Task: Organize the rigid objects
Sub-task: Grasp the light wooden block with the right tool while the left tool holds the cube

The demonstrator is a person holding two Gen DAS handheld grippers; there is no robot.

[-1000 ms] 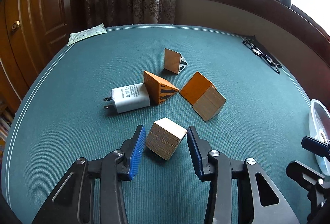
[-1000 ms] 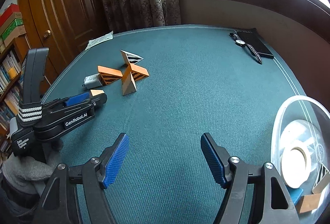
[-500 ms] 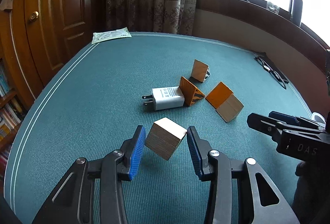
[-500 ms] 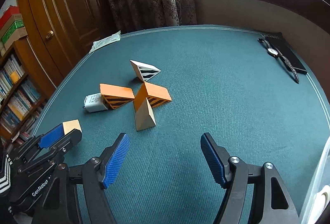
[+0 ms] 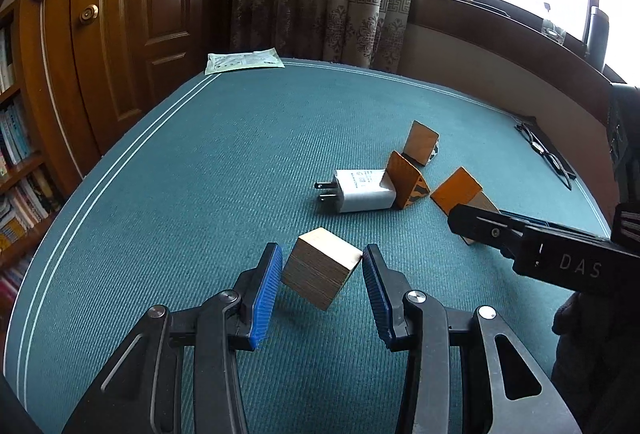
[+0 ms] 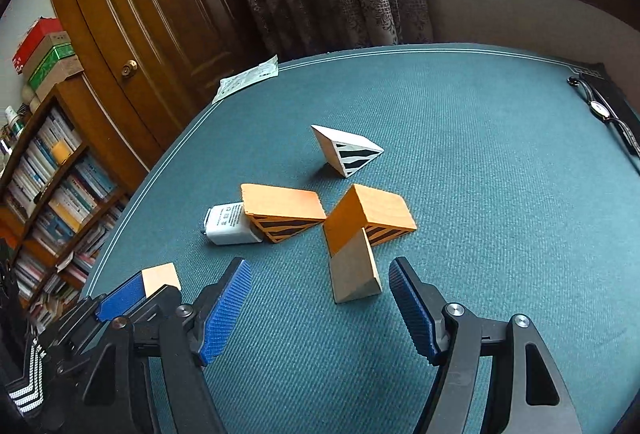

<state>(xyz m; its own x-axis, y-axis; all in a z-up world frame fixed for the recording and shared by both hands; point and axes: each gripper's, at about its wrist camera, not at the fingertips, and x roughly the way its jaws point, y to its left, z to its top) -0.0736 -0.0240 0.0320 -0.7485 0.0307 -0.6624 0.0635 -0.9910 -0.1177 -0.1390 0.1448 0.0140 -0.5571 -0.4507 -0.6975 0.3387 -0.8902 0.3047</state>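
one block held, the right gripper lining up on the next

the left gripper (image 5: pixel 322 276) is clenched on a plain wooden cube (image 5: pixel 320 272), which hangs tilted between the blue pads, clear of the green tabletop (image 5: pixel 200 174). the grip sits on two opposite faces with a corner pointing down, so my worry is that the cube could pivot or slide out if the hand swings or rolls sharply.

the right gripper (image 6: pixel 320 298) is released, holding nothing, its jaws spread wide and pointing down at the pale wooden wedge (image 6: pixel 354 270), which lies just ahead of the fingertips and not yet between them. that wedge touches the orange striped wedge (image 6: pixel 372 214) behind it; a second orange striped wedge (image 6: pixel 282 212) leans against the white plug adapter (image 6: pixel 230 226), and a white zebra-striped wedge (image 6: pixel 346 150) lies a little apart, further back.

risks as i judge them: closing on the sloped faces of the pale wedge could squeeze it out forward; a jaw coming down too far ahead could catch the orange wedge and shove the whole cluster. the two grippers are near each other, so a crossing reach might knock the held cube loose.
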